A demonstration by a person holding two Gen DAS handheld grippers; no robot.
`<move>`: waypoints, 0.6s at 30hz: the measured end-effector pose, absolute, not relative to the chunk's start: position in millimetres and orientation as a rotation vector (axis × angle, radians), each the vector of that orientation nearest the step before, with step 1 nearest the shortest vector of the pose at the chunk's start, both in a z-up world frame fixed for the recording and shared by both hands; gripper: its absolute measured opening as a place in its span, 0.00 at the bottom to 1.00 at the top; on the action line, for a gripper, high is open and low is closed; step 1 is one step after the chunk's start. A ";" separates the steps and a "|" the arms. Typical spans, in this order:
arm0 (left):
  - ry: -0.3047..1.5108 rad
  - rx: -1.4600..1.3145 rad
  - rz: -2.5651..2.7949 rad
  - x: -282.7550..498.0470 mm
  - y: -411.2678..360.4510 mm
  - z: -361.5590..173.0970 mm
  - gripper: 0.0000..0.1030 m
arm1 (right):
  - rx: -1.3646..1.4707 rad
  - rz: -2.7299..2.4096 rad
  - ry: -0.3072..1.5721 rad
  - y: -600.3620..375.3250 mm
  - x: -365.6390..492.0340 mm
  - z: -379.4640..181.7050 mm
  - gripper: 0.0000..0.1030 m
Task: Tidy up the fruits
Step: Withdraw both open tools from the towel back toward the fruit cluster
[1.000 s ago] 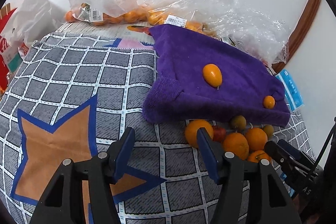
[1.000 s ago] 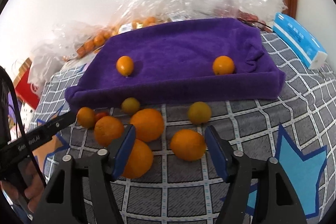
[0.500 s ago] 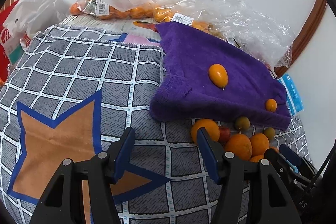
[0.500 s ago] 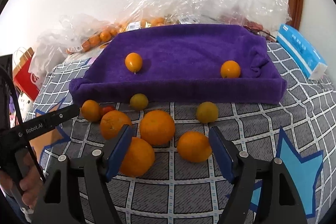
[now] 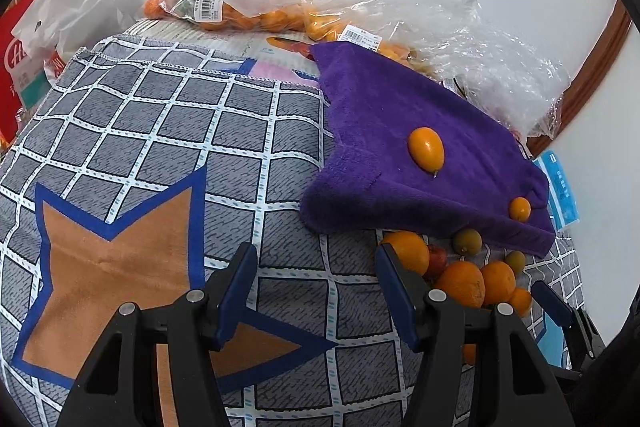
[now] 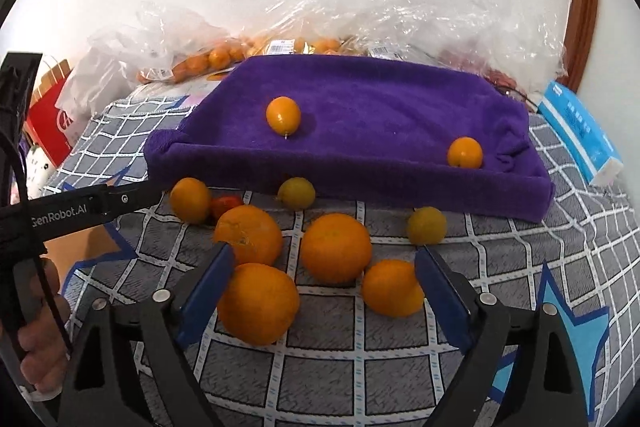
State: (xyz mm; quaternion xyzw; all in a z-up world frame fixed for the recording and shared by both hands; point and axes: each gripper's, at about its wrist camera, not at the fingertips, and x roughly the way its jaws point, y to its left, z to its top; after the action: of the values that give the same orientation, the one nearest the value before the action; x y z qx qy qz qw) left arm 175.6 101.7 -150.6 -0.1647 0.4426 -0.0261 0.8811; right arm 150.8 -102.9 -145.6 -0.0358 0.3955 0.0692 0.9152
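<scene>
Left wrist: oranges (image 5: 460, 281) heaped below purple towel (image 5: 404, 131), left hand-held gripper (image 5: 316, 277) half-spread over checked cloth (image 5: 160, 131), holding nothing; right wrist: loose oranges (image 6: 336, 253) ahead of right hand-held gripper (image 6: 322, 281), just widened, straddling two without pressing, bagged fruit (image 6: 208, 61) behind.

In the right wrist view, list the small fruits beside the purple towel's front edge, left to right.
Small orange citrus → red tomato-like fruit → yellow-green round fruit → second yellow-green round fruit.
</scene>
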 end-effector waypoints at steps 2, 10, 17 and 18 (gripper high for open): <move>0.923 -0.344 -0.047 176.1 102.9 -150.9 0.58 | -0.086 0.138 0.809 -102.8 152.5 -146.5 0.89; 0.926 -0.358 -0.038 176.7 105.6 -151.5 0.59 | 0.004 0.110 0.839 -125.3 158.7 -144.9 0.89; 0.926 -0.345 -0.033 177.0 103.8 -152.2 0.60 | 0.023 0.043 0.844 -153.1 155.7 -143.3 0.86; 0.925 -0.342 -0.032 176.9 103.3 -152.3 0.60 | 0.029 0.037 0.846 -156.9 155.2 -143.9 0.86</move>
State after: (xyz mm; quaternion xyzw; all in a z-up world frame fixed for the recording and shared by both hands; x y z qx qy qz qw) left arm 176.9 103.3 -152.3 -0.1642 0.4439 -0.0155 0.8808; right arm 155.2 -156.9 -143.9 0.0142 0.4104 0.0178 0.9116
